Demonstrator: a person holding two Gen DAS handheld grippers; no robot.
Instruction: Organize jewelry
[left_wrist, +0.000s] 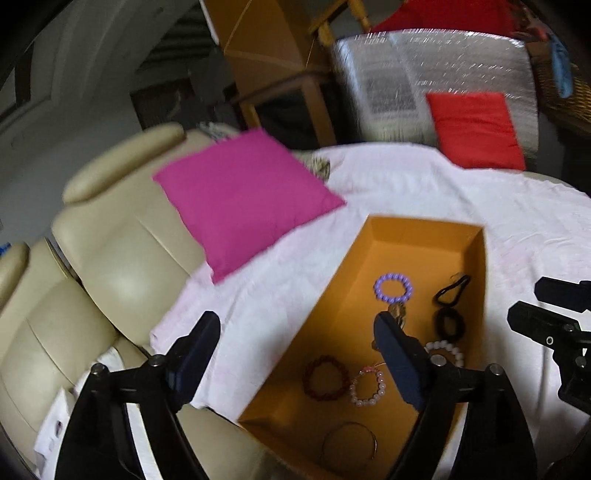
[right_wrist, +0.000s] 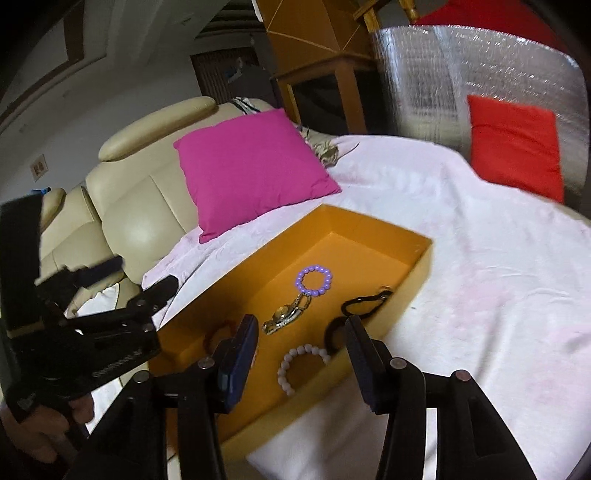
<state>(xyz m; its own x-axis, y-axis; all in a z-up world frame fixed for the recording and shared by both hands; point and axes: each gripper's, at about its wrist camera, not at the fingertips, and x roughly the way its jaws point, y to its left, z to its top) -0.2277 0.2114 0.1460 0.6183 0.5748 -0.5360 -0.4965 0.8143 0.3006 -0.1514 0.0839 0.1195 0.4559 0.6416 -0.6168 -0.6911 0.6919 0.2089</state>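
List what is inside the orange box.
Inside the orange box: purple bead bracelet, watch, black hair ties, white, pink and dark red bracelets, thin bangle. Gripper fingers cover parts.

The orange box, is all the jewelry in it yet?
Mostly, it seems. The orange box holds the purple bracelet, white bracelet and watch. Left gripper and right gripper are open and empty. No jewelry shows on the white cloth.

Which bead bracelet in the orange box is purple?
The purple bracelet lies farthest in, toward the box's far end, touching the gold watch. The others are white, dark red and pale pink.
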